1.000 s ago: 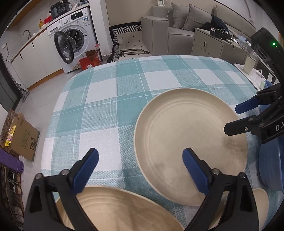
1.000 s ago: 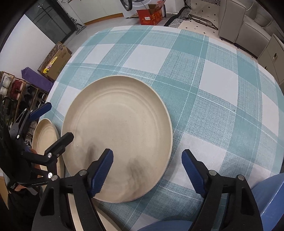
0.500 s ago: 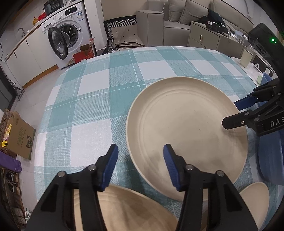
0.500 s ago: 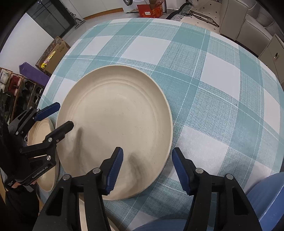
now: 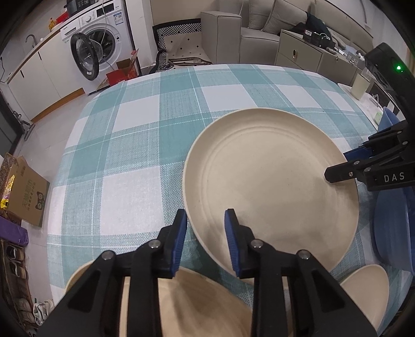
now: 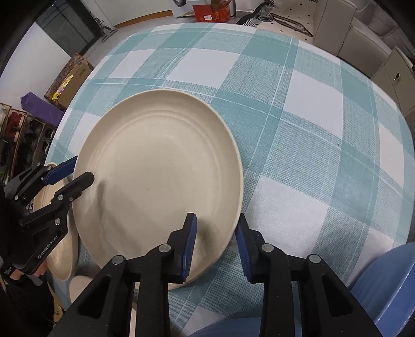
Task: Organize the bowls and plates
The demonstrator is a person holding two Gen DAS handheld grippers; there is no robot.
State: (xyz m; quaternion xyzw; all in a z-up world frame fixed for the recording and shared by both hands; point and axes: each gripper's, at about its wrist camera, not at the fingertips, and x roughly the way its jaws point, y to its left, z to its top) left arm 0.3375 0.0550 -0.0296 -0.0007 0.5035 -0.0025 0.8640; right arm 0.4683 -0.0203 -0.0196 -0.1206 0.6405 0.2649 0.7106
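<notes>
A large cream plate [image 5: 269, 186] [image 6: 160, 181] lies on the teal checked tablecloth [image 5: 129, 145]. My left gripper [image 5: 205, 215] [image 6: 81, 169] straddles the plate's left rim. Its jaws are closing, with a gap still showing between the blue pads [image 5: 180, 241] and the rim. My right gripper [image 6: 215, 217] [image 5: 339, 166] straddles the opposite rim, one pad over the plate and one outside. Its jaws are closing too, and the pads do not visibly press. A second cream plate [image 5: 181, 298] [image 6: 62, 254] sits under the left gripper.
A small cream dish [image 5: 368, 287] and blue dishes [image 5: 391, 220] [image 6: 384, 285] sit at the near table edge. A cup [image 5: 360, 85] stands at the far right. Off the table are a washing machine [image 5: 96, 51], a cardboard box [image 5: 23, 191] and a sofa [image 5: 259, 23].
Both grippers' jaws have narrowed from wide apart to close around opposite rims of the large plate. Neither hand has shifted much, and the plate lies where it was.
</notes>
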